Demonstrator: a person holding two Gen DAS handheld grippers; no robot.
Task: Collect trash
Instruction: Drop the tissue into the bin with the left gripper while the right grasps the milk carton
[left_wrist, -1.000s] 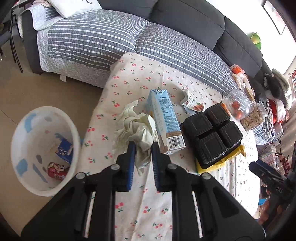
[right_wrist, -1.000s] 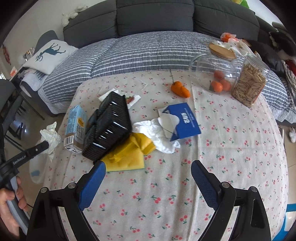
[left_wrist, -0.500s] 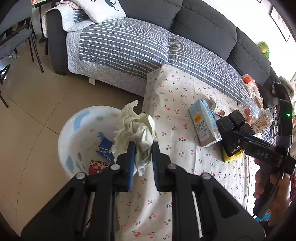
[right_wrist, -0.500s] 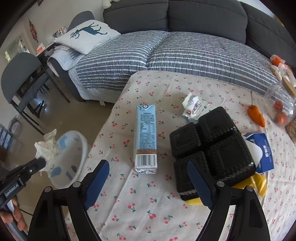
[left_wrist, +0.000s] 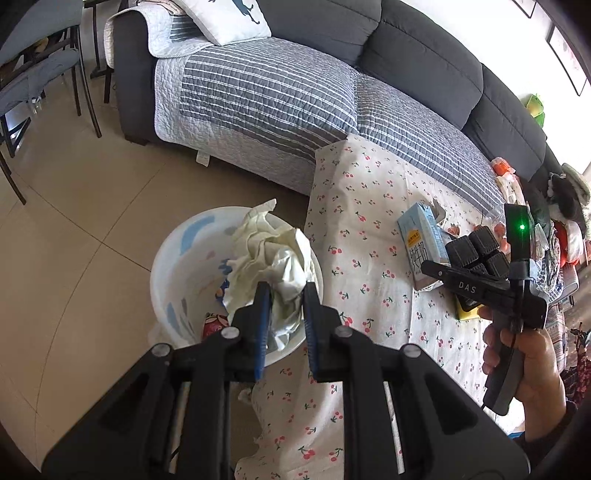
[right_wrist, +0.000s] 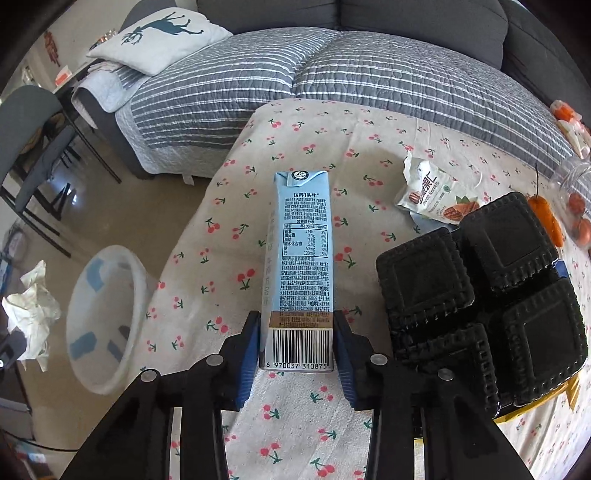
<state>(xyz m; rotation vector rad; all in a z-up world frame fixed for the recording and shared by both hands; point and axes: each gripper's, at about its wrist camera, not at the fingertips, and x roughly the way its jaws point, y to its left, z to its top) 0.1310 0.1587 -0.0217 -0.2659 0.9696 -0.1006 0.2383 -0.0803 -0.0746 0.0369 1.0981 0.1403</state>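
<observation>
My left gripper (left_wrist: 284, 325) is shut on a crumpled white paper (left_wrist: 271, 254) and holds it above the white trash bin (left_wrist: 184, 266) on the floor; the paper also shows in the right wrist view (right_wrist: 31, 306). A red can (left_wrist: 214, 325) lies in the bin. My right gripper (right_wrist: 297, 350) is shut on the barcode end of a light blue milk carton (right_wrist: 301, 251) that lies flat on the cherry-print tablecloth (right_wrist: 236, 206). The bin shows left of the table in the right wrist view (right_wrist: 107, 317).
A black plastic tray (right_wrist: 480, 295) sits upside down right of the carton, over something yellow (right_wrist: 532, 406). A torn snack wrapper (right_wrist: 432, 192) and an orange pepper (right_wrist: 546, 218) lie behind it. A grey striped sofa (right_wrist: 332, 62) runs along the far side; chairs (left_wrist: 37, 74) stand at left.
My left gripper carried the crumpled paper from the table edge to above the bin. My right gripper moved in from open and closed on the end of the milk carton.
</observation>
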